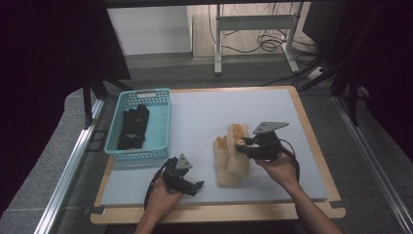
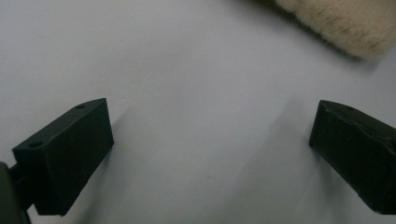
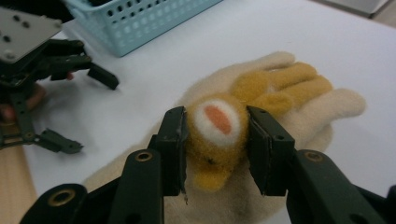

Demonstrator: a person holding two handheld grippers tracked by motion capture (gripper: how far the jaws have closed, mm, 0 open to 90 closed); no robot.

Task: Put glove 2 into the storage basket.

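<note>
While clamped, glove (image 3: pixel 219 135) btwn right tool (image 3: pixel 216 140) jaws.

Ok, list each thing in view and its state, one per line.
Right tool: shut on the glove's orange patch.
Left tool: open, holding nothing, low over the mat.
Glove: flat on the mat, fingers spread.
Basket: upright, black gloves inside.
Black gloves: lying in the basket.

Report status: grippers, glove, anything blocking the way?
Right gripper shut on cream-and-orange fuzzy glove, pinching its animal-face patch. Left gripper open, empty, over bare mat. Turquoise basket holds black gloves; path unobstructed.
</note>
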